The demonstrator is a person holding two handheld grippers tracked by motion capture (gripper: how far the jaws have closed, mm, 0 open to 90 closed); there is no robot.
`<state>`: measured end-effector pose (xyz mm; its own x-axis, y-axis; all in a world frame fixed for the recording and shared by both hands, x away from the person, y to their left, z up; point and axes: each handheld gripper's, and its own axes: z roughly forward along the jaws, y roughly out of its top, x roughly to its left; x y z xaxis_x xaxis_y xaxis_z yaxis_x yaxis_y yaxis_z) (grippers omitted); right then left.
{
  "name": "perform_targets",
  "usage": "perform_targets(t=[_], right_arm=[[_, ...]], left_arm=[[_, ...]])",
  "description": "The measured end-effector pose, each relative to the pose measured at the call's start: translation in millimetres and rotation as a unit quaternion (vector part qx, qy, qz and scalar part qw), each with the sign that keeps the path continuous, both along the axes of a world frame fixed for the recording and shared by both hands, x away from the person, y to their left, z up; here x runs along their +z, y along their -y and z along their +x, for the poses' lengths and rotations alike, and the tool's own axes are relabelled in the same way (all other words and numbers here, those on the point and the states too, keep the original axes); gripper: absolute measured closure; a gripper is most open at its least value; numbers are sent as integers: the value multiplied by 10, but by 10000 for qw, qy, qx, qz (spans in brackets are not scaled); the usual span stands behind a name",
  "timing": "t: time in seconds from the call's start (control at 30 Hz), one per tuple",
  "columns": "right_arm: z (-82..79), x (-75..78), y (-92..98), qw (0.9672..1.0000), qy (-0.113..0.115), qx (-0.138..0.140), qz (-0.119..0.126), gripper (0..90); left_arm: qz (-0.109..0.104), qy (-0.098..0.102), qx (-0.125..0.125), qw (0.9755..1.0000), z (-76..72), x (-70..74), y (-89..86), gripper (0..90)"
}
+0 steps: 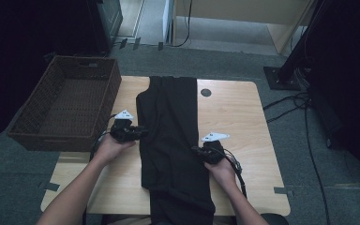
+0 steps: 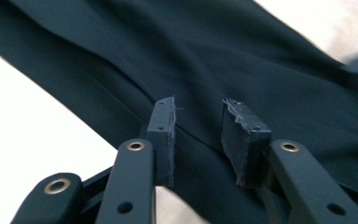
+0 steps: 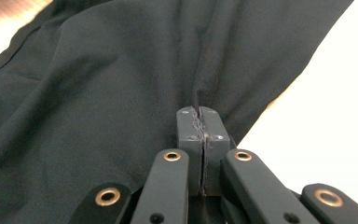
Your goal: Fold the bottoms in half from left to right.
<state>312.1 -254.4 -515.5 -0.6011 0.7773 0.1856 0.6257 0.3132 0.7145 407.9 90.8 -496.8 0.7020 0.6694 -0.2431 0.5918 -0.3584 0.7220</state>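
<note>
High view: a black garment (image 1: 171, 140) lies lengthwise down my bench (image 1: 236, 122). My right gripper (image 3: 199, 122) pinches its edge; my left gripper (image 2: 198, 123) hovers released. Soft, limp cloth, probably best gathered at hems.

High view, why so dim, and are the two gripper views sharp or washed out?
High view: dim and murky, so the black garment shows little detail. Left gripper view: jaws sharp, table blown out white, cloth soft. Right gripper view: table corner glares white.
</note>
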Motion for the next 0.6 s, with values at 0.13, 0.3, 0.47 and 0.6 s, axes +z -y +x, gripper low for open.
perform_targets(t=[0.13,0.3,0.47,0.6], right_arm=[[-56,8,33,10000,-8,-16,-39,899],[-138,10,94,10000,1,-93,0,899],[-231,29,134,9999,13,-100,-88,899],[-319,40,181,10000,-43,-60,-61,899]], left_arm=[[23,4,245,9997,157,-31,37,616],[120,6,375,9992,356,-26,157,592],[205,-36,511,9985,454,-35,270,585],[161,-47,563,9983,453,-45,259,583]])
